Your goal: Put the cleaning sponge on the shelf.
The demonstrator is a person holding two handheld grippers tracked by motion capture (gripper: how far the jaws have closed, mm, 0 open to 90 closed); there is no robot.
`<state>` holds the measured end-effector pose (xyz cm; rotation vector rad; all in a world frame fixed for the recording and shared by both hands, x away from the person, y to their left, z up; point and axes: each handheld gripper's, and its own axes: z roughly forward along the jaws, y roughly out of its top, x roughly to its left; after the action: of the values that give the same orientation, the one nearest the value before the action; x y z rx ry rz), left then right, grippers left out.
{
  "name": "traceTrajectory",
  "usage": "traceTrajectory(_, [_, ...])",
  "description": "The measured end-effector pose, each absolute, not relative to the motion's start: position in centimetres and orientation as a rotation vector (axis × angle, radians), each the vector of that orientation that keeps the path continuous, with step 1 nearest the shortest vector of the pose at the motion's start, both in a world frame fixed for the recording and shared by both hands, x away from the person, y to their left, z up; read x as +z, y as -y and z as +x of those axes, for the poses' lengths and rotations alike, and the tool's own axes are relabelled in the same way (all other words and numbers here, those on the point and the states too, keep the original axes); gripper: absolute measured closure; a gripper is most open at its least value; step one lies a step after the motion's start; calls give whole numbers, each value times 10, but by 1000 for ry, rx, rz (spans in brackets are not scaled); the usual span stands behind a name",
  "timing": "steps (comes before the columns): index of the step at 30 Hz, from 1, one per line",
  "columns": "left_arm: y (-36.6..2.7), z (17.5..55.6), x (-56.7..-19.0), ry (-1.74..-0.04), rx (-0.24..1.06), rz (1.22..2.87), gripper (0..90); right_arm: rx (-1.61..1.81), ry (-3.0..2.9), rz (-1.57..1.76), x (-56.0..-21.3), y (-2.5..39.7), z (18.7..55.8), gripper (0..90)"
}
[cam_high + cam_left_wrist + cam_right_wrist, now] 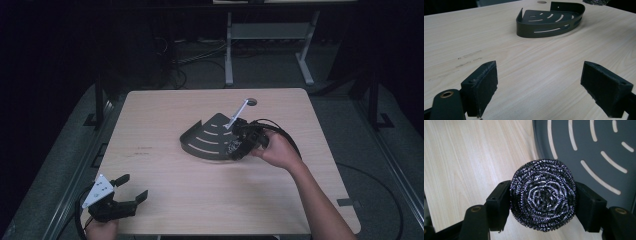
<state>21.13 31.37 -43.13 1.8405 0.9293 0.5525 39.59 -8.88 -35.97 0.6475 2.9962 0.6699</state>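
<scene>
A dark corner rack (210, 137) with curved slots lies in the middle of the wooden table (165, 200). My right gripper (239, 146) hovers at the rack's right edge, shut on a round steel-wool scourer (543, 194) squeezed between both pads; beneath it are the rack's slotted floor (584, 142) and its rim. A thin silvery rod (237, 114) slants up behind that gripper. My left gripper (131, 187) rests near the table's front left corner with its jaws wide open and nothing between them; it looks across bare wood toward the rack (550, 22).
A round cable hole (251, 101) sits near the table's far edge. Faint dark marks (142, 150) stain the wood left of the rack. A metal frame and cables (230, 55) stand on the floor beyond the table.
</scene>
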Motion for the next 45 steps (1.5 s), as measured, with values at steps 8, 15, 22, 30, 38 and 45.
traceTrajectory(8, [-314,211,-432,-928,549,1843,134,670,-2990,646,-352,83,404,345])
traceTrajectory(15, [-315,211,-431,-930,550,1839,134,677,-2981,644,-343,80,411,345])
traceTrajectory(22, [-315,212,-431,-926,550,1845,133,683,-2985,667,-343,80,421,344])
traceTrajectory(30, [-316,212,-431,-928,550,1842,133,666,-2993,690,-350,71,438,345])
traceTrajectory(38, [-316,212,-431,-927,549,1841,134,641,-3000,709,-362,64,446,343])
traceTrajectory(45, [-315,212,-432,-926,548,1844,134,604,-3000,745,-373,61,455,343])
